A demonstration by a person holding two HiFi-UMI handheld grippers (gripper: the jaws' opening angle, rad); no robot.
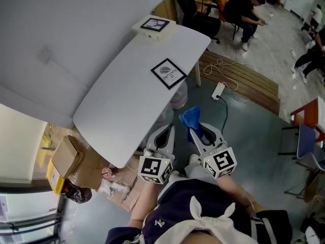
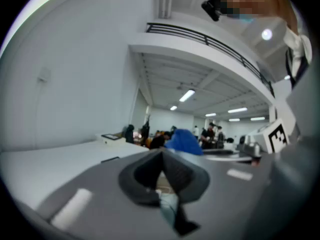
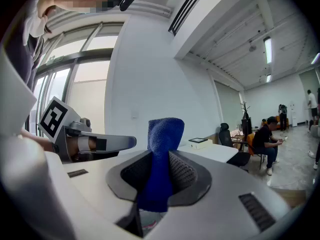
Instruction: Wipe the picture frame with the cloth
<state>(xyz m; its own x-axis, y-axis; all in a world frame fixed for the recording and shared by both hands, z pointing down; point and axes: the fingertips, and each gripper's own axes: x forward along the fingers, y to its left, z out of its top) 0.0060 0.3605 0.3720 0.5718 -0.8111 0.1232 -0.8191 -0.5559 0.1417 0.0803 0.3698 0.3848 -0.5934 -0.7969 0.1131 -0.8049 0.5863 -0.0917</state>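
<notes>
A black picture frame (image 1: pixel 169 73) lies flat on the white table (image 1: pixel 122 100), toward its right edge. A blue cloth (image 1: pixel 191 118) sticks up from my right gripper (image 1: pixel 203 133), which is shut on it (image 3: pixel 162 149). Both grippers are held close to the person's body, off the table's near corner and well short of the frame. My left gripper (image 1: pixel 163 136) is beside the right one, its jaws closed together with nothing between them (image 2: pixel 164 156). In the left gripper view the frame is only a thin dark strip (image 2: pixel 111 159).
A second small frame on a white box (image 1: pixel 155 24) sits at the table's far end. Cardboard boxes (image 1: pixel 68 156) and bags lie under the table on the left. A power strip and cable (image 1: pixel 219 89) lie on the floor. People sit at desks (image 1: pixel 244 9) beyond.
</notes>
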